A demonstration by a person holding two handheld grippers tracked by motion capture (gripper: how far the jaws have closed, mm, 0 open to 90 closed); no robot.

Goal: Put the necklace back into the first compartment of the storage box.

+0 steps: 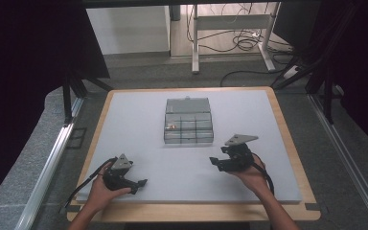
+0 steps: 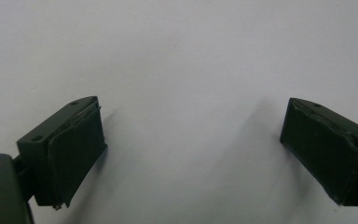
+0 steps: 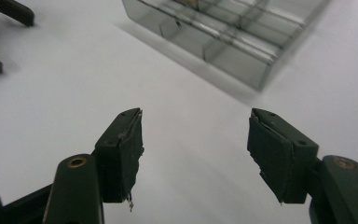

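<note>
Left claw (image 1: 141, 183) spread wide, empty, low over the near-left surface (image 1: 139, 120). Right claw (image 1: 214, 163) likewise spread, empty, near right. Clear compartment box (image 1: 189, 120) sits mid-surface, well apart from both.

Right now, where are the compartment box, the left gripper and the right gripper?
compartment box (image 1: 189, 126): high view, on its divided tray.
left gripper (image 1: 141, 184): high view, midway between its open fingertips.
right gripper (image 1: 214, 163): high view, midway between its open fingertips.
</note>
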